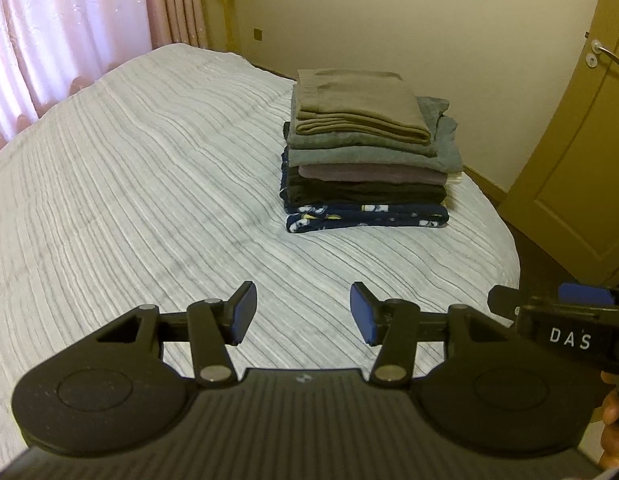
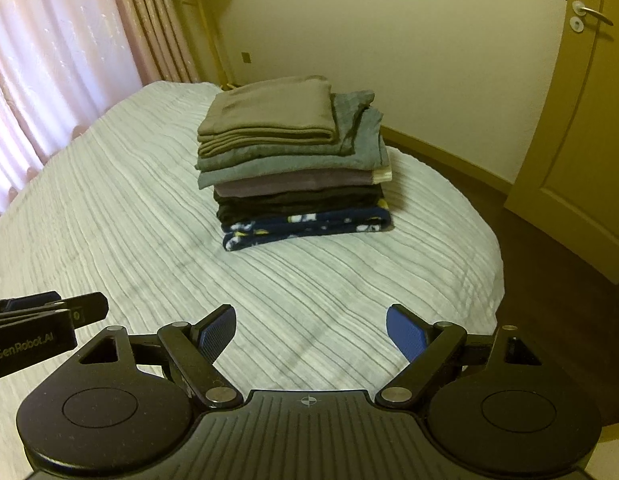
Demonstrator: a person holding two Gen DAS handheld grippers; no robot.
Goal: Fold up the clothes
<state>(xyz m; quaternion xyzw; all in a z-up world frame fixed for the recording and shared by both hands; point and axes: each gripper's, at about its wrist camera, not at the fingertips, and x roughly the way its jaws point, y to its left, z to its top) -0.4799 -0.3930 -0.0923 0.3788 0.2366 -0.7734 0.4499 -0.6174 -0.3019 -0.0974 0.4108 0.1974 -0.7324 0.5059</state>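
Note:
A stack of several folded clothes (image 1: 365, 152) (image 2: 293, 168) stands on the white ribbed bedspread (image 1: 129, 184) (image 2: 109, 208), an olive-brown piece on top and a navy patterned one at the bottom. My left gripper (image 1: 303, 314) hangs over the bed well short of the stack, open, with nothing between its blue pads. My right gripper (image 2: 309, 334) is beside it at about the same distance from the stack, also open and empty. Each gripper shows at the edge of the other's view: the right gripper (image 1: 557, 308) at the right edge, the left gripper (image 2: 49, 320) at the left edge.
Pink curtains (image 1: 61, 40) hang along the left side of the bed. A cream wall (image 1: 389, 20) runs behind it. A yellow-brown door (image 1: 581, 128) (image 2: 577, 120) with a metal handle stands at the right, over dark floor (image 2: 557, 288) past the bed's rounded edge.

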